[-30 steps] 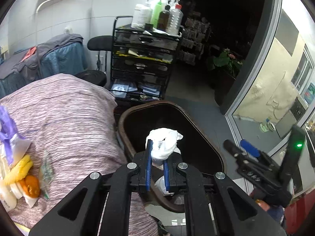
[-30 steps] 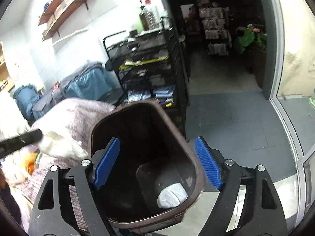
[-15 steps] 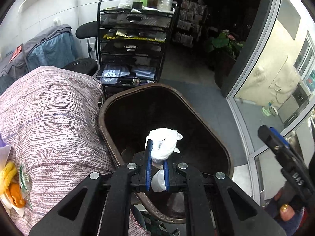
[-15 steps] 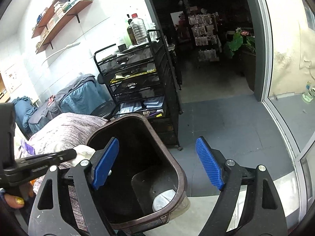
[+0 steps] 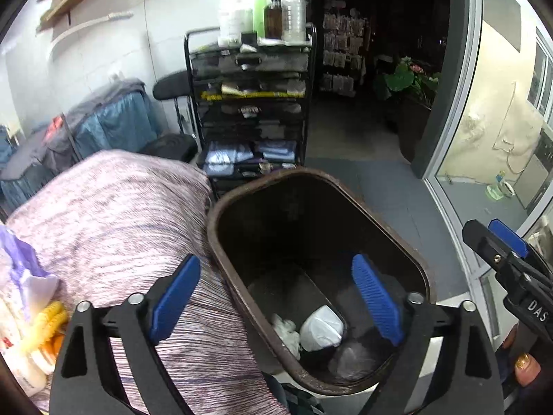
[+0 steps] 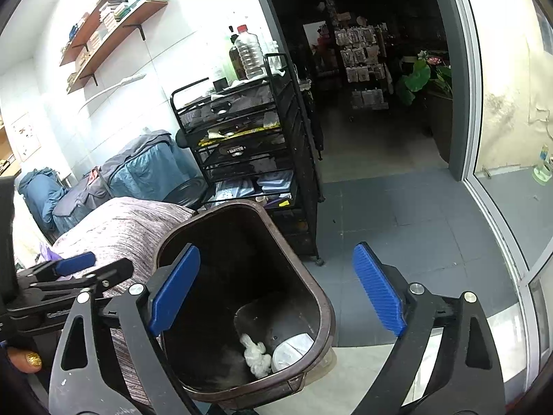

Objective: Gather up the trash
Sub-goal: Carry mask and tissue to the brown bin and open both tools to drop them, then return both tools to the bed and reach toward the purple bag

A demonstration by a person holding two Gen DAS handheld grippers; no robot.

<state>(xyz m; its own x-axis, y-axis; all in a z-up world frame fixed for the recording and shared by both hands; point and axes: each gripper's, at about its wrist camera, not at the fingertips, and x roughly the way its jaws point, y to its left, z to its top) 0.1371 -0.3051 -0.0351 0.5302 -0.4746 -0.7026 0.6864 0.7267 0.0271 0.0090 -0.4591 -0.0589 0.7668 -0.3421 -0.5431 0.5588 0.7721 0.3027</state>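
Observation:
A brown trash bin (image 5: 214,214) stands beside the striped cover, its mouth below both grippers. On its bottom lie a crumpled white tissue (image 5: 287,332) and a white cup-like piece (image 5: 321,328). My left gripper (image 5: 276,297) hangs over the bin's near rim with its jaws opening wide and nothing between the pads. The right wrist view shows the same bin (image 6: 325,311) with the tissue (image 6: 255,352) inside. My right gripper (image 6: 276,294) hovers above the bin, its jaws opening and holding nothing. The left gripper (image 6: 74,266) shows at that view's left edge, and the right gripper (image 5: 497,242) at the left wrist view's right edge.
A purple-striped cover (image 5: 121,224) lies left of the bin, with a purple wrapper and yellow and orange scraps (image 5: 34,311) at its near left. A black mesh cart (image 5: 252,114) topped with bottles stands behind the bin. A glass door (image 5: 459,138) and grey tiled floor lie to the right.
The left jaws went from shut on the white tissue to wide open, and the tissue now lies in the bin. The right jaws spread a little wider.

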